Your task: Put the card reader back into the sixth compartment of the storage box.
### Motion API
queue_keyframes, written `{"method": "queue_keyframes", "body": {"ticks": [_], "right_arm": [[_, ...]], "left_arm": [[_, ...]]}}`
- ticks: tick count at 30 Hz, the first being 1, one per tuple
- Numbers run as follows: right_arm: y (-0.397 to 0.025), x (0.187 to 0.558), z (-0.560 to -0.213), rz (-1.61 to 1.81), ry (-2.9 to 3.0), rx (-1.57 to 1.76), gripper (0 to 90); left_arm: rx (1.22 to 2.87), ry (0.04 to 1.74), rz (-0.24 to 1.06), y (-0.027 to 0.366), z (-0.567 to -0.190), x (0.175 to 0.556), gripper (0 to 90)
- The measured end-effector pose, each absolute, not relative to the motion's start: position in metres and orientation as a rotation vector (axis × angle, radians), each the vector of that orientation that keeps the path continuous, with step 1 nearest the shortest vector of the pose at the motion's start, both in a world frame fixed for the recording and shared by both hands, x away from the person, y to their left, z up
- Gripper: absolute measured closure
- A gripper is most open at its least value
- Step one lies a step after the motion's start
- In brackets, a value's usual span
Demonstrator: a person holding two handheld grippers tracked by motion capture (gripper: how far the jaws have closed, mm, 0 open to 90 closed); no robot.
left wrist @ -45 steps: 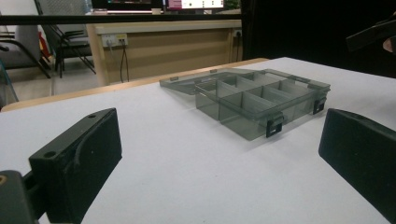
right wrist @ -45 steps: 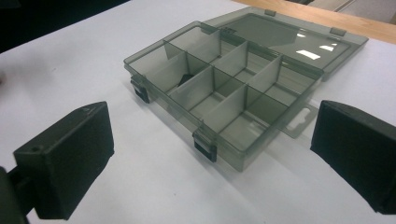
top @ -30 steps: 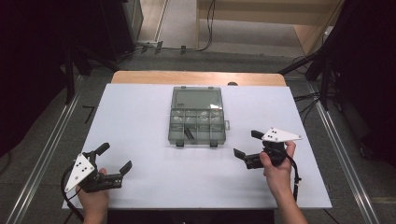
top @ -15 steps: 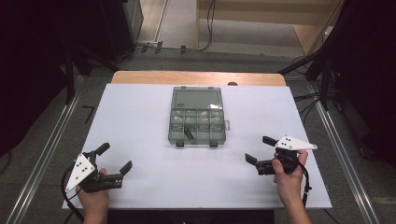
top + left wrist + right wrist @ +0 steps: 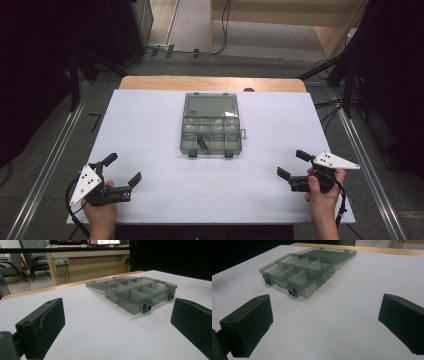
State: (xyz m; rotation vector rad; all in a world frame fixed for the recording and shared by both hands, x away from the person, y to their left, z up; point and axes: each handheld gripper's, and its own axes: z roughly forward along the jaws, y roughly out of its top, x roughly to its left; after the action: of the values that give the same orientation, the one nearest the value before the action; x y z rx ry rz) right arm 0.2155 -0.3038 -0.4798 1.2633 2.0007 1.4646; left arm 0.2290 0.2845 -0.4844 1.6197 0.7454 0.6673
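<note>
**A:** What is on the table, and where does it sit?

**B:** A smoky, see-through organizer box lies in the middle of the white table, toward the far edge. Its lid is swung fully open and lies flat behind it, so the divided compartments face up and can be reached from above. Two dark latches hang at the near edge. A small dark item rests in one front compartment; I cannot tell what it is. Pale contents show in a few back compartments, too small to identify.

**A:** And the hands?

**B:** A person holds a gripper in each hand, both near the table's front edge, well apart from the box. The left gripper is at the front left corner, its jaws spread wide with nothing between them. The right gripper is at the front right, jaws likewise parted and empty.

**A:** Why are they held that way?

**B:** Both point inward toward the box. In the left gripper view the box appears between the two black jaws, and the right gripper view frames the box the same way. That looks like a ready stance: jaws open, aimed at the box, low over the surface, so either hand could reach in for a latch, the lid or a compartment.
</note>
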Motion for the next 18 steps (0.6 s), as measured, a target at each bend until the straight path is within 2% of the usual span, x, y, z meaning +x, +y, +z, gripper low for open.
{"method": "queue_keyframes", "body": {"ticks": [18], "right_arm": [[-0.342,0.197,-0.492,1.547,1.856,1.232,0.0]], "left_arm": [[1.618,0.747,0.667,0.285,-0.484,0.229,0.0]]}}
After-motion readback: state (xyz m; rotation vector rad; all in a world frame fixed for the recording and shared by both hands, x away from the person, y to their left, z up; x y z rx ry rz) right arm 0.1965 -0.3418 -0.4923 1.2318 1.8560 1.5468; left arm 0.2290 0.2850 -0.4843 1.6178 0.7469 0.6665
